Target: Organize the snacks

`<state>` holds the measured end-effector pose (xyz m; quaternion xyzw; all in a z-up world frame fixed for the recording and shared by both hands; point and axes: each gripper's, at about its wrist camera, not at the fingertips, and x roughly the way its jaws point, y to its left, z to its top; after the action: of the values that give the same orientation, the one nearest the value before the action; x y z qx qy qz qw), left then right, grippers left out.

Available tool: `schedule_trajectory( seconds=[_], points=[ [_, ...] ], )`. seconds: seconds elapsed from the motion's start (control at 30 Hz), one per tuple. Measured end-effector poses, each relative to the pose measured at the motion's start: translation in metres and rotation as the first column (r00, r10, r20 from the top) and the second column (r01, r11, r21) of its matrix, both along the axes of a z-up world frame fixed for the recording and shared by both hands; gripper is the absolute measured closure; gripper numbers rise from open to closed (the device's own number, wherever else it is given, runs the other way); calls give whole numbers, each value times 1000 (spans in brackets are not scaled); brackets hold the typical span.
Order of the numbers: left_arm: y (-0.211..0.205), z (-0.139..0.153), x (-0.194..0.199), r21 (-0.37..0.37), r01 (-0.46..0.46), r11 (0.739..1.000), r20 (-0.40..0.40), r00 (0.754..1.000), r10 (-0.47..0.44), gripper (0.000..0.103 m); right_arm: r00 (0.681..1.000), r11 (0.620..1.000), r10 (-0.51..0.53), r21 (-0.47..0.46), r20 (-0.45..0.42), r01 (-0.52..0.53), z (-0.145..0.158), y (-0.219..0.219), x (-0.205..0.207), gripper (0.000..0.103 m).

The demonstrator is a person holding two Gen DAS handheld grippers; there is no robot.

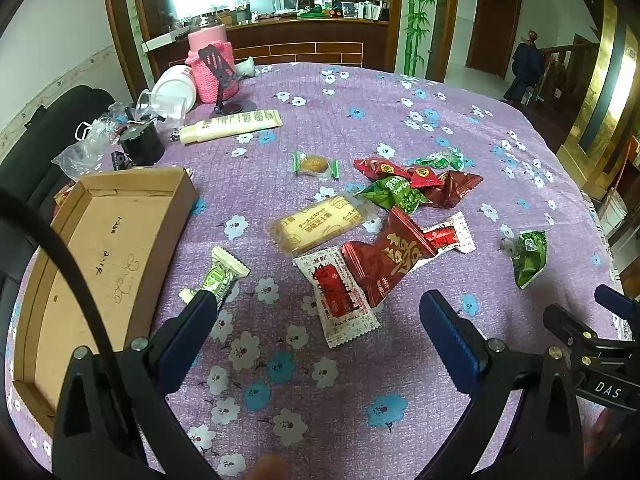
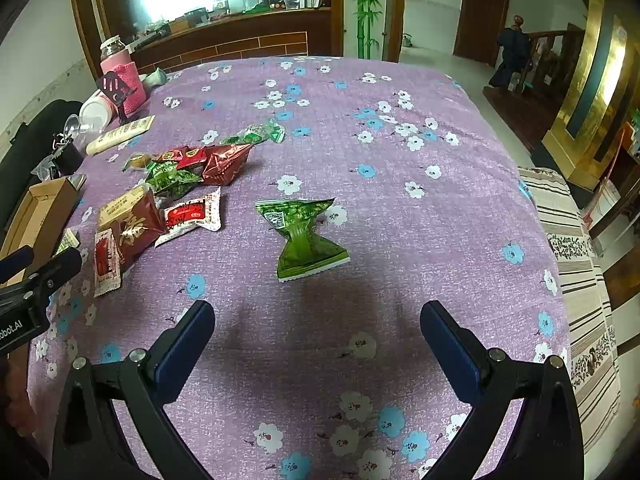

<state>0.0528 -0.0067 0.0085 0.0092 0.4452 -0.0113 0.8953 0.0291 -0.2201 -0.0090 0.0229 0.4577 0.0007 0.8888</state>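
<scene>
Nearest, left gripper: jaws spread wide, holding nothing, hovering low over the purple flowered tablecloth; the red-and-white sachet lies between its fingertips, probably the next pick.
Right gripper: also released and empty, poised just short of the lone green twist-wrapped snack, which seems to be its target.
Green-and-white candy: lies by the left gripper's left finger, just beside the cardboard tray.
Cardboard tray: on the left edge of the table, nothing in it but pen scribbles; likely the place the snacks are meant to go, so sorting looks barely begun.
Middle pile: dark red packet with gold character, yellow biscuit pack, second red-and-white sachet, overlapping loosely, not sorted.
Farther pile: small cake in clear wrap, green pea packet, red foil packets, pale green sweets.
Far clutter: cream tube, pink knitted bottle cover, black phone stand; not snacks, probably left alone.
Left view alone: shows the tray floor whole, and the right gripper as a black frame at the far right edge.
Right view alone: shows the green snack's QR label, the bare right half of the cloth and a striped cushion past the table edge.
</scene>
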Motion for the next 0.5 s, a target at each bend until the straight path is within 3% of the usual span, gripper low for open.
schedule_trajectory(
  seconds=[0.5],
  points=[
    [0, 0, 0, -5, 2, 1000, 2, 1000, -2, 2, 1000, 1000, -3, 1, 1, 3, 1, 0, -1, 0]
  ],
)
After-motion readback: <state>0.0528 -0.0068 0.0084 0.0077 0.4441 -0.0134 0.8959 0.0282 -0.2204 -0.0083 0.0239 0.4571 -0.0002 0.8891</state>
